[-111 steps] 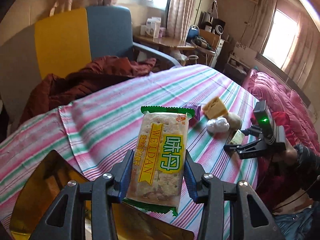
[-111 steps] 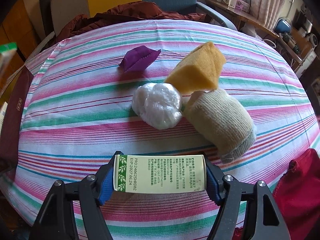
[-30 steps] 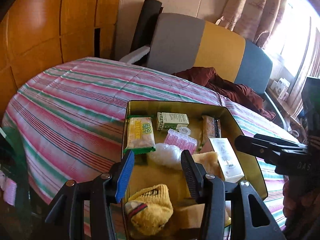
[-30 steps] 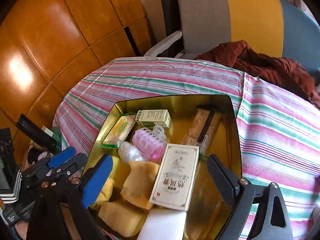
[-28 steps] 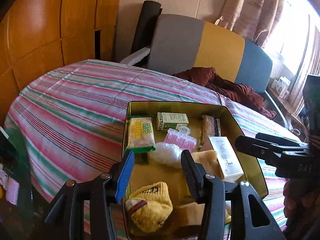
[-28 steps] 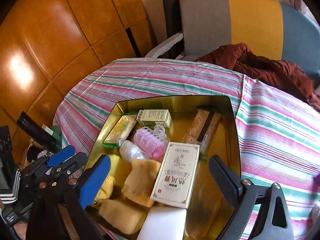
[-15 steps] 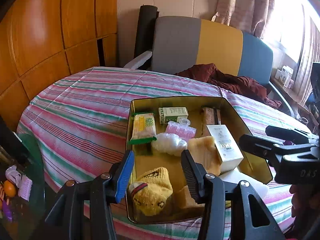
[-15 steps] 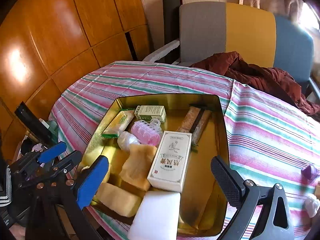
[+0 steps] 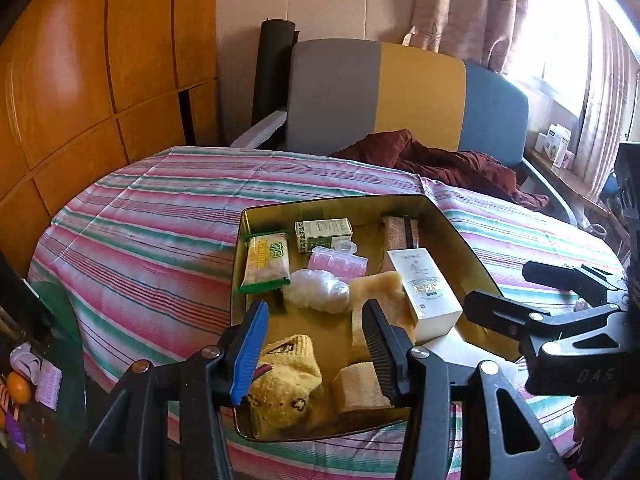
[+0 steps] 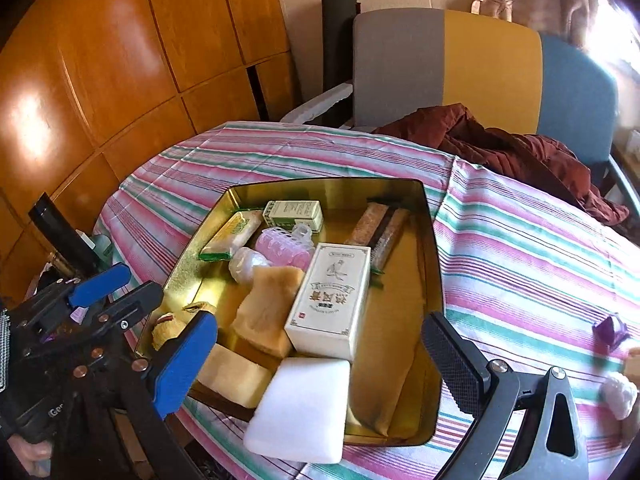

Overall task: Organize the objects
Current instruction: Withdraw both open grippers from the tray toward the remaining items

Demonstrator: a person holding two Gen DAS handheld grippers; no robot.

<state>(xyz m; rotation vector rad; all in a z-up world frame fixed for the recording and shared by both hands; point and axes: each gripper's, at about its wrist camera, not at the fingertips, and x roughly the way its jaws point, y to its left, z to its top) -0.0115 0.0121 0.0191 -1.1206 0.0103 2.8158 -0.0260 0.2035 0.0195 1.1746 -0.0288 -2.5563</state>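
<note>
A gold tin (image 9: 336,202) sits on the striped tablecloth (image 9: 160,216). In it lie a cracker packet (image 9: 266,262), a green-white box (image 9: 323,234), a pink roller (image 9: 338,262), a white box (image 9: 426,290), yellow sponges (image 9: 378,292), a yellow sock (image 9: 284,384) and a white foam block (image 10: 300,408). My left gripper (image 9: 316,354) hovers open and empty over the tin's near end, above the sock. At the tin's right side my right gripper (image 10: 318,364) stands wide open over the foam block, holding nothing.
A purple item (image 10: 610,330) and a white ball (image 10: 618,394) lie on the cloth at the right. Behind the table stands a grey, yellow and blue chair (image 9: 380,96) with maroon cloth (image 9: 440,160) on it. A wood-panel wall (image 9: 100,80) is at the left.
The cracker packet and the green-white box, held earlier, now lie in the tin. Over the last second both grippers have drawn back from the tin, and the right jaws have spread a little wider.
</note>
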